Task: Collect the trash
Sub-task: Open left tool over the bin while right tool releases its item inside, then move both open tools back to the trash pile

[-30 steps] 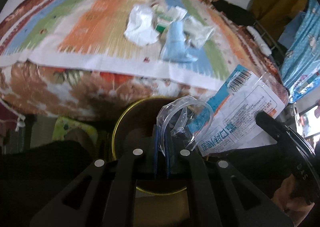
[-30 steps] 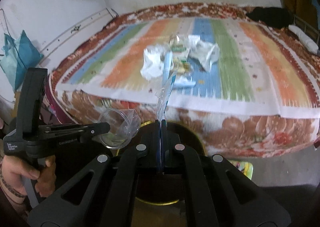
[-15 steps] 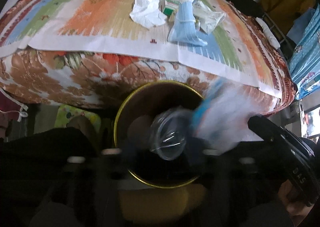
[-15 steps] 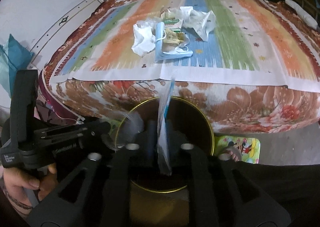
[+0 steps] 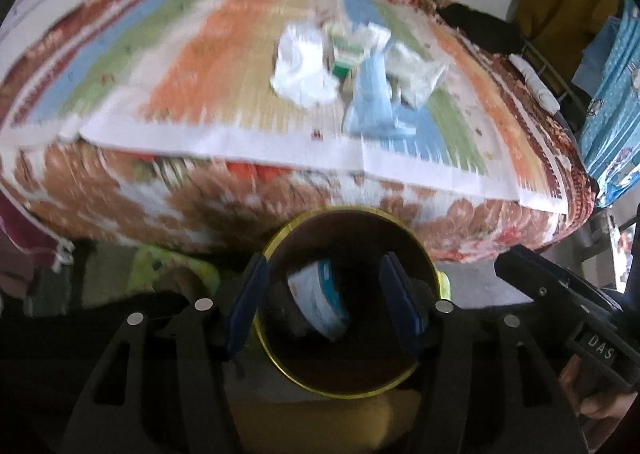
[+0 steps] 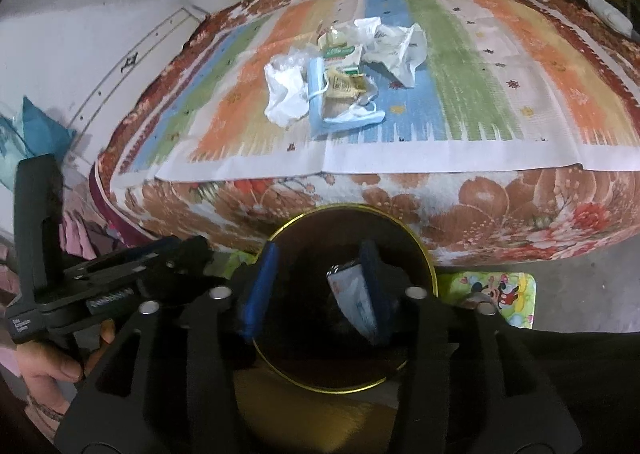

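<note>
A round bin with a gold rim [image 5: 428,254] [image 6: 430,258] stands on the floor against the bed. A white and blue wrapper [image 5: 320,304] [image 6: 354,300] lies inside it. My left gripper [image 5: 324,308] is open over the bin and empty. My right gripper [image 6: 316,292] is open over the bin, the wrapper right by its right finger [image 6: 378,294]. A pile of trash sits on the striped sheet: a white crumpled bag [image 5: 302,70] [image 6: 284,92], a blue mask [image 5: 370,100] [image 6: 340,114], a green and white carton [image 6: 340,54], and crumpled plastic [image 5: 416,72] [image 6: 396,46].
The bed [image 6: 520,194] has a flowered side that drops to the floor behind the bin. A cartoon mat [image 6: 496,292] lies on the floor at the right. A blue cloth [image 5: 612,86] hangs at the far right, and a teal bag [image 6: 36,134] sits at the left wall.
Both grippers opened over the bin. The clear plastic cup left my left gripper and the white and blue wrapper left my right gripper; the wrapper now lies in the bin.
</note>
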Available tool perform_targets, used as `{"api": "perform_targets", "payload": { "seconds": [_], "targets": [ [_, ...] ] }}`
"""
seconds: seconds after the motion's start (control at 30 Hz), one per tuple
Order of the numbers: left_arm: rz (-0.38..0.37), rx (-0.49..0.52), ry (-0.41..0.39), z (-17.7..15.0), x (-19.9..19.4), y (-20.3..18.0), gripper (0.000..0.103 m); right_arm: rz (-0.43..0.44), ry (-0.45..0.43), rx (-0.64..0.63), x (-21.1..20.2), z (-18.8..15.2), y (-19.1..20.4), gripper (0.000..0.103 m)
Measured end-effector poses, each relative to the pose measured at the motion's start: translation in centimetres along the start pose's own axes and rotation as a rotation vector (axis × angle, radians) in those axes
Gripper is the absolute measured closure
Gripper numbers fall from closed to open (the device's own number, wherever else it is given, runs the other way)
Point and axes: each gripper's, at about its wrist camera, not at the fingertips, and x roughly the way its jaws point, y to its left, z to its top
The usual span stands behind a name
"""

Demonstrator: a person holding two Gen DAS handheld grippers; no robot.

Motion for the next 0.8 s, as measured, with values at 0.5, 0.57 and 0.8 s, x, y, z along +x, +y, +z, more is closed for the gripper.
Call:
{"api": "perform_targets", "payload": {
  "seconds": [0.5, 0.57, 0.8],
  "targets": [
    [0.039, 0.007, -0.12, 5.3, -3.0, 0.9, 0.027, -0.071, 0.027, -0.119, 2.5, 4.2, 1.2, 0.048],
    [0.048, 0.012, -0.104, 6.3, -2.4, 0.8, 0.027, -0.08, 0.03, -0.135, 3.0, 5.1, 1.2, 0.047],
    [0.046, 0.007, -0.075, 9.5, -1.6, 1.8, 0.022, -0.098, 0.035, -0.207, 4.3, 7.4, 2.4, 0.042]
  ]
}}
